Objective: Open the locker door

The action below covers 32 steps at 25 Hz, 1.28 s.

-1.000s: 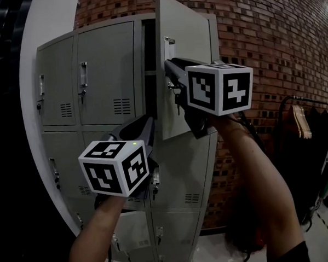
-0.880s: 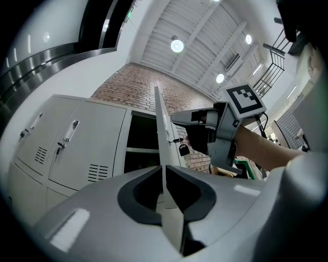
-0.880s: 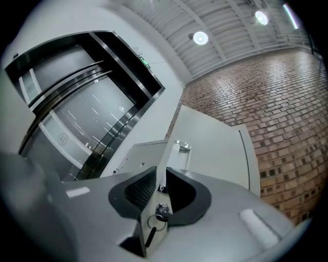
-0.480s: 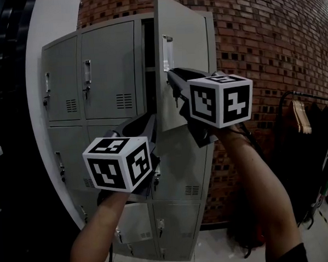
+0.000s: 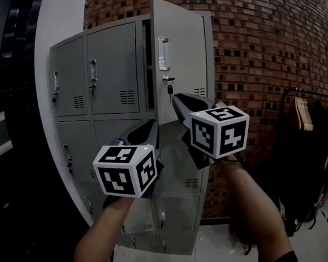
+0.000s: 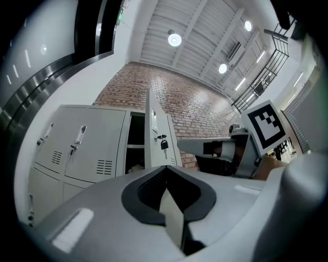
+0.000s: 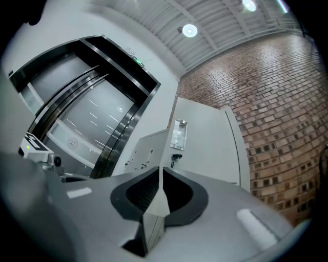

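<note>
locker door point(image 5: 182, 61) ajar | left hand-held gripper point(image 6: 165, 170) — together | right hand-held gripper point(image 7: 160, 172) — just closed, empty

I'm looking at a red brick wall point(image 5: 258, 51) running behind and off to the right. A clothes rack point(image 5: 310, 91) is standing at far right, with a wooden hanger point(image 5: 301, 114) and dark garments point(image 5: 319, 158) hanging off its rail. A white curved column point(image 5: 59, 18) is rising on the left, dark glazing point(image 5: 9, 108) sitting beyond it. Overhead I'm seeing a ribbed white ceiling point(image 6: 197, 28) with round lights point(image 6: 175, 39) glowing and a railing point(image 6: 271, 56) running along an upper level. What looks like an escalator point(image 7: 92, 110) is climbing at left. Pale floor point(image 5: 225, 250) is showing below.
</note>
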{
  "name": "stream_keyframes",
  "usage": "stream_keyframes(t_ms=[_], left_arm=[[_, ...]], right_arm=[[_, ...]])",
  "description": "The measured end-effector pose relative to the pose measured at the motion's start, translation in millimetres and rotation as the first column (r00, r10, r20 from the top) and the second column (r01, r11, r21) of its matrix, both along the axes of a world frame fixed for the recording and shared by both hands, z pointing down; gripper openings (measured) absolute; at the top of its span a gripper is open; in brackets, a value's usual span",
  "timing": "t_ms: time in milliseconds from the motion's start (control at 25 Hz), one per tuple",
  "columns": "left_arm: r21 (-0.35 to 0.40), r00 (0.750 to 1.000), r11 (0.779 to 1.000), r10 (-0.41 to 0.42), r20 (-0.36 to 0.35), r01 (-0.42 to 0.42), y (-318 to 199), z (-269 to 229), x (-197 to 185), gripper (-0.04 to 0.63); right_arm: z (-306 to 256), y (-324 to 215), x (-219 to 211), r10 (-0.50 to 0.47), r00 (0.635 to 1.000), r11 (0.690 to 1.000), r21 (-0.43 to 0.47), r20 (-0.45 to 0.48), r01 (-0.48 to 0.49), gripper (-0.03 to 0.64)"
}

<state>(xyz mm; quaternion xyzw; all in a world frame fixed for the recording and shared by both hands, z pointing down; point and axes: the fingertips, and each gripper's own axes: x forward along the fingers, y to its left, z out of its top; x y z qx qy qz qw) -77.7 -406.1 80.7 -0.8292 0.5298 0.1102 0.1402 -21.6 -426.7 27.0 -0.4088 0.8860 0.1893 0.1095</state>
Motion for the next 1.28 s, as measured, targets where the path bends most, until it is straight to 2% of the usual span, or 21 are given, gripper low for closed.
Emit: stream_keyframes(t_ms=[320, 520, 960, 1280], left_arm=[[-0.012, 0.999, 1.000, -0.025, -0.020, 0.025, 23, 8, 2, 0.003], [-0.008, 0.999, 0.999, -0.049, 0.013, 0.049, 46, 17, -2, 0.003], [-0.069, 0.996, 0.994, -0.085, 0.024, 0.087, 135, 59, -39, 0.003], [-0.121, 0.995, 0.988, -0.102, -0.004, 0.101, 206, 88, -54, 0.003]], right_arm=[[39, 25, 4, 0.000, 1.000, 0.999, -0.042, -0.012, 0.000, 0.001], [57, 51, -5, 0.008, 1.000, 0.999, -0.045, -0.013, -0.008, -0.003], [107, 140, -47, -0.016, 1.000, 0.994, -0.111, -0.008, 0.015, -0.003], [137, 215, -61, -0.033, 0.999, 0.987, -0.160, -0.006, 0.031, -0.003]])
